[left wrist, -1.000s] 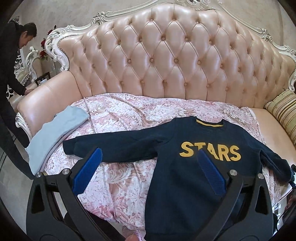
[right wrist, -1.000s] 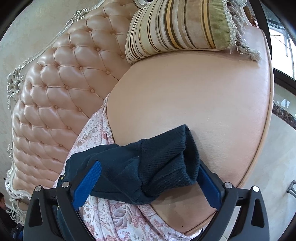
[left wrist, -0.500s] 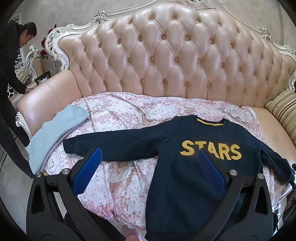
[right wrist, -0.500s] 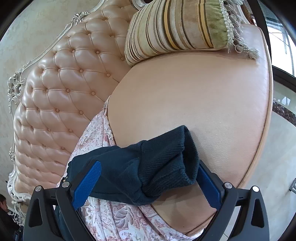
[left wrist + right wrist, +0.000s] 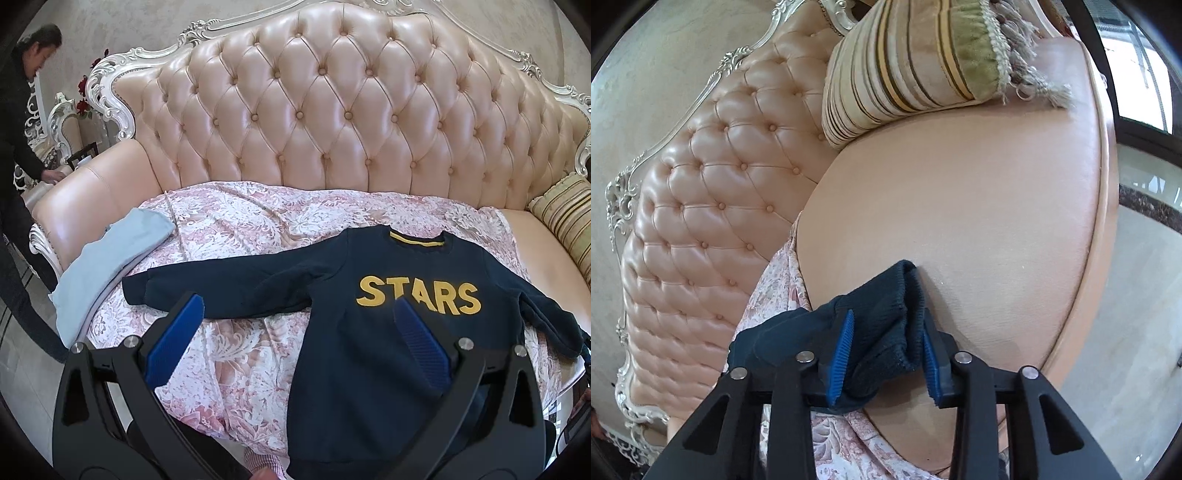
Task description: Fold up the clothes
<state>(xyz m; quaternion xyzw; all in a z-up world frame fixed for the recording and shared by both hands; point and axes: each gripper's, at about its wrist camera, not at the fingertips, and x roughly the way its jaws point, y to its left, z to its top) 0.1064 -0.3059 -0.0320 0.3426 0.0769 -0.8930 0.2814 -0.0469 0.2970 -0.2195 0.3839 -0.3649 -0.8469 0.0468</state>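
- Far left, a bystander [image 5: 22, 122] bends over furniture beside the sofa, well apart from my work
- A pale blue garment [image 5: 107, 266] lies over the sofa's left arm, its edge on the floral cover [image 5: 236, 221]; I judge it awaits its turn
- My left tool [image 5: 295, 332] hovers wide open and holds nothing, above the cover and the jumper's lower body
- The navy STARS jumper [image 5: 369, 350] lies face up and spread flat on the cover, left sleeve [image 5: 221, 291] stretched out sideways
- My right tool [image 5: 886, 354] has closed on the right sleeve cuff [image 5: 897, 325], which sits on bare sofa leather [image 5: 960, 221] past the cover's edge
- Step in hand, as I judge: first sleeve fold. Next move calls for carrying the cuff inward across the chest
- The striped cushion [image 5: 908, 62] sits beyond the cuff, clear of that path; the sleeve may bunch if dragged
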